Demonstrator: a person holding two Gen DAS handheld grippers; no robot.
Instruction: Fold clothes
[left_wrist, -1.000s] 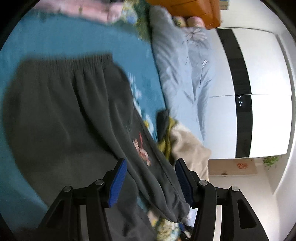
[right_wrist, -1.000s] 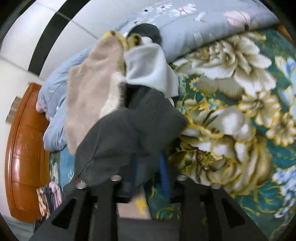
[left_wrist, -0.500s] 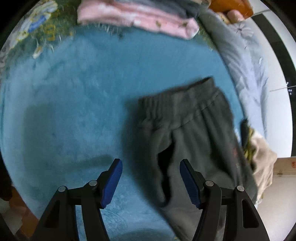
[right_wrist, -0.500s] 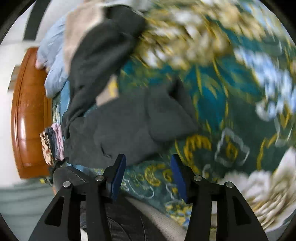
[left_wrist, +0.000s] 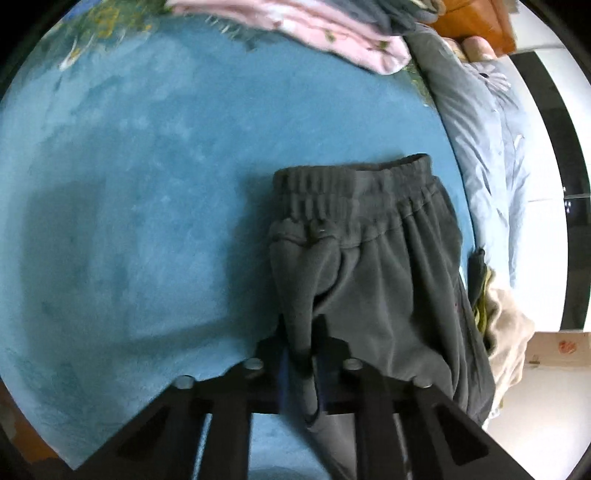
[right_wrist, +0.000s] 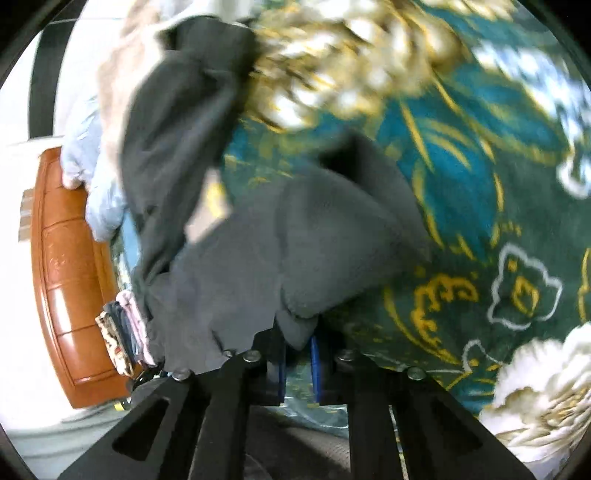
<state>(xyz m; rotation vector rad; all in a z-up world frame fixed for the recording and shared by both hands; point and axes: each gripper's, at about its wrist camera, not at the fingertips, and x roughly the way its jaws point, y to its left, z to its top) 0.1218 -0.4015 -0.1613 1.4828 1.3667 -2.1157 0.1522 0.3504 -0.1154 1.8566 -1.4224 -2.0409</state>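
Note:
Dark grey fleece trousers (left_wrist: 373, 266) with an elastic waistband lie on a teal blanket (left_wrist: 140, 184). My left gripper (left_wrist: 301, 354) is shut on their side edge below the waistband. In the right wrist view the trousers' lower part (right_wrist: 295, 251) drapes over the flowered bedspread (right_wrist: 480, 221), and my right gripper (right_wrist: 297, 350) is shut on a fold of the grey cloth. The fingertips of both grippers are hidden in the fabric.
A stack of folded clothes, pink on top (left_wrist: 314, 26), sits at the blanket's far edge. A light blue quilt (left_wrist: 484, 122) runs along the right. A heap of beige and yellow garments (left_wrist: 506, 325) lies beside the trousers. A wooden headboard (right_wrist: 62, 277) stands at the left.
Both grippers were open half a second ago and have closed on the grey trousers, the left near the waistband and the right on the lower part. The trousers now lie flatter on the bed.

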